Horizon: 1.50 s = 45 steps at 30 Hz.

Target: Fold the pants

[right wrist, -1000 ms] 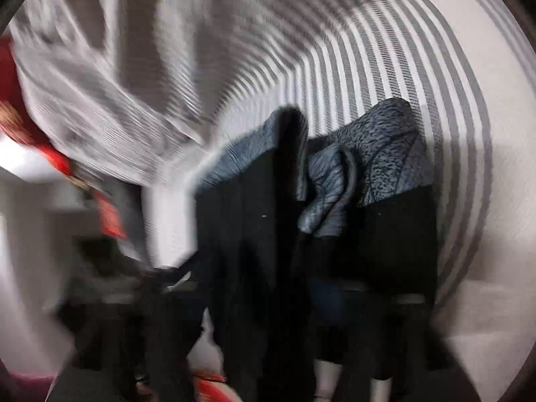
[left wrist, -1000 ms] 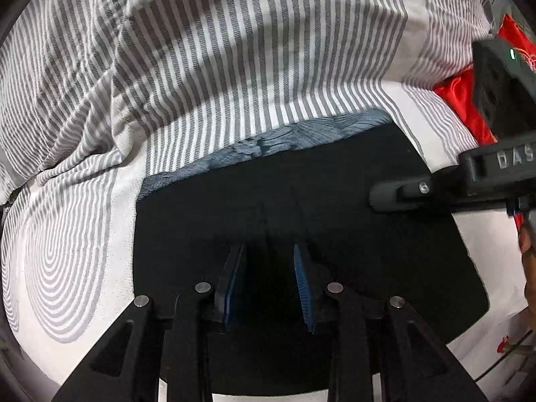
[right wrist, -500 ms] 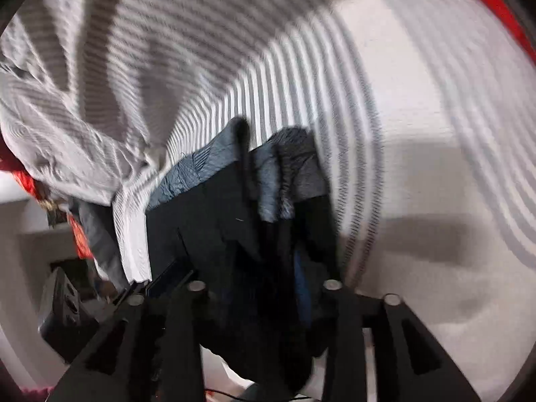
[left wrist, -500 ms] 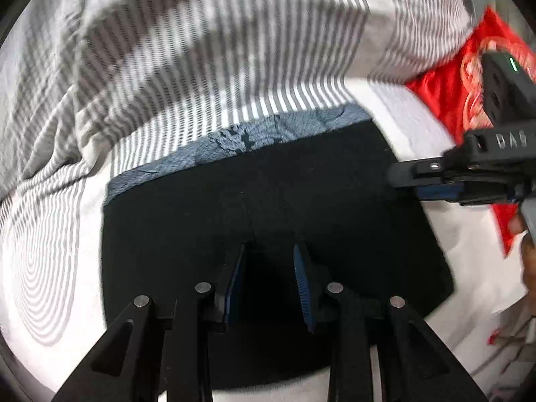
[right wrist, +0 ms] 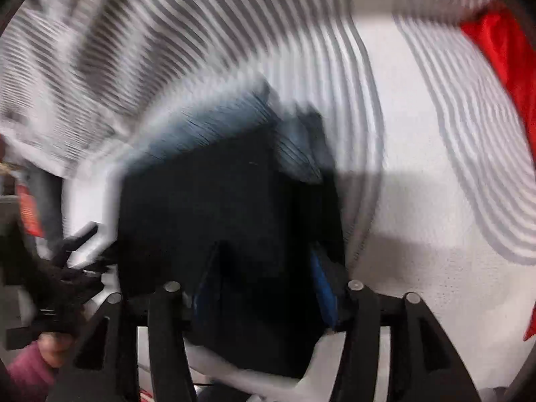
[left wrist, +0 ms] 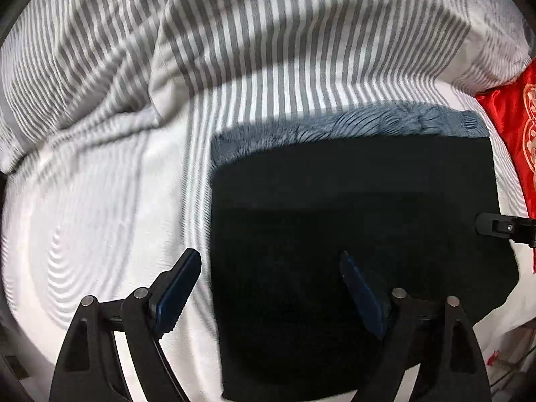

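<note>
Pants [left wrist: 351, 234]: black, folded into a compact rectangle, lying flat on the bed; a blue-grey patterned waistband [left wrist: 351, 125] runs along the far edge.
Pants, right wrist view [right wrist: 217, 217]: the same dark block, blurred by motion, with the blue-grey band at its far side.
Bed [left wrist: 83, 217]: covered by a white sheet with grey stripes and concentric curved lines; a striped duvet [left wrist: 268, 33] is bunched up beyond the pants.
Left gripper [left wrist: 268, 288]: its fingers are spread wide and hold nothing; the left finger sits over bare sheet just beside the pants' left edge, the right finger over the black cloth.
Right gripper [right wrist: 264, 284]: its fingers are parted around the near part of the pants, with dark cloth between them; blur hides whether the blue pads touch the fabric.
Right gripper, left wrist view [left wrist: 506, 227]: only a black tip shows at the right edge, by the pants' right side.
Red cloth [left wrist: 512, 127]: satin with a pale pattern, just beyond the pants' right edge.
</note>
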Each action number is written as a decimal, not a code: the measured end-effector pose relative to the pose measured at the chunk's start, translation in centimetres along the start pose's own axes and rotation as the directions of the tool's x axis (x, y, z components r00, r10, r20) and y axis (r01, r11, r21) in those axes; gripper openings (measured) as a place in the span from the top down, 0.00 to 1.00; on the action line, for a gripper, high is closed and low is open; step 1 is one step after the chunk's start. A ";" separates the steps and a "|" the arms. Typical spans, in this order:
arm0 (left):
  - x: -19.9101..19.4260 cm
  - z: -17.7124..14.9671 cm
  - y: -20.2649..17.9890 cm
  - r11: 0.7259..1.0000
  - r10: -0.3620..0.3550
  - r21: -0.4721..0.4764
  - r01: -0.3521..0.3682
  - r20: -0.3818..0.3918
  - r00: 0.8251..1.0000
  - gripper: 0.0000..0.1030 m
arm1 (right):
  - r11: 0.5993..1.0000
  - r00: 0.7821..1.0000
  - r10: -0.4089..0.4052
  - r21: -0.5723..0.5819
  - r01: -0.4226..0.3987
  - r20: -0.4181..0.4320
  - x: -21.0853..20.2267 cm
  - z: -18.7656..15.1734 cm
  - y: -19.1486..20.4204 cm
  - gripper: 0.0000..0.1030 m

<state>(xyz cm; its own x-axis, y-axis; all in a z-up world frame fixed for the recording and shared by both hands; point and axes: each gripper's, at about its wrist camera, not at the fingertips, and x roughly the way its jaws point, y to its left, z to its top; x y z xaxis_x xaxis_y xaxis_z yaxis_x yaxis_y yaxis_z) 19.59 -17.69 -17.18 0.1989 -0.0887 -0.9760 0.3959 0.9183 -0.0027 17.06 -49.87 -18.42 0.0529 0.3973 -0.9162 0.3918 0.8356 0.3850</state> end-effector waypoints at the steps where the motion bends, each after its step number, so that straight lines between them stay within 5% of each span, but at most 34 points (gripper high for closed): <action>1: 0.1 0.1 0.3 1.000 0.000 -0.016 0.000 0.010 1.000 0.08 | 0.999 1.000 0.024 0.029 -0.024 -0.002 0.1 0.1 -0.3 0.25; 12: -3.1 0.1 2.4 0.995 -0.012 -0.095 0.013 0.005 1.000 0.07 | 1.000 0.999 0.016 0.007 -0.016 0.028 -5.1 -1.7 0.5 0.16; 20: -3.3 0.2 2.8 0.995 -0.015 -0.098 0.015 0.004 1.000 0.07 | 0.999 1.000 0.017 0.041 -0.017 0.014 -5.3 -2.3 -0.2 0.16; 27: -3.5 0.3 4.2 0.994 -0.086 -0.068 0.086 0.012 0.996 0.07 | 0.999 0.999 0.037 0.009 -0.037 0.011 -5.0 -2.1 -0.7 0.15; 34: -1.6 0.8 7.9 0.978 -0.193 -0.082 0.191 -0.019 0.981 0.07 | 0.994 0.995 0.104 0.017 -0.104 0.004 -3.8 -0.8 -3.5 0.14; 45: 3.0 0.9 7.9 0.935 -0.353 -0.024 0.353 -0.134 0.926 0.07 | 0.968 0.967 0.251 0.040 -0.250 -0.036 -1.2 0.5 -5.8 0.14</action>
<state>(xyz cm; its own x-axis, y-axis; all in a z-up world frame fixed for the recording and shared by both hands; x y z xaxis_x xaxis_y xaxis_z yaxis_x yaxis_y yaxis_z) 24.07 -11.06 -19.91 -0.0754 -0.3550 -0.9318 0.4194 0.8365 -0.3526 15.20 -55.33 -19.63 0.1167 0.6076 -0.7856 0.4022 0.6943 0.5968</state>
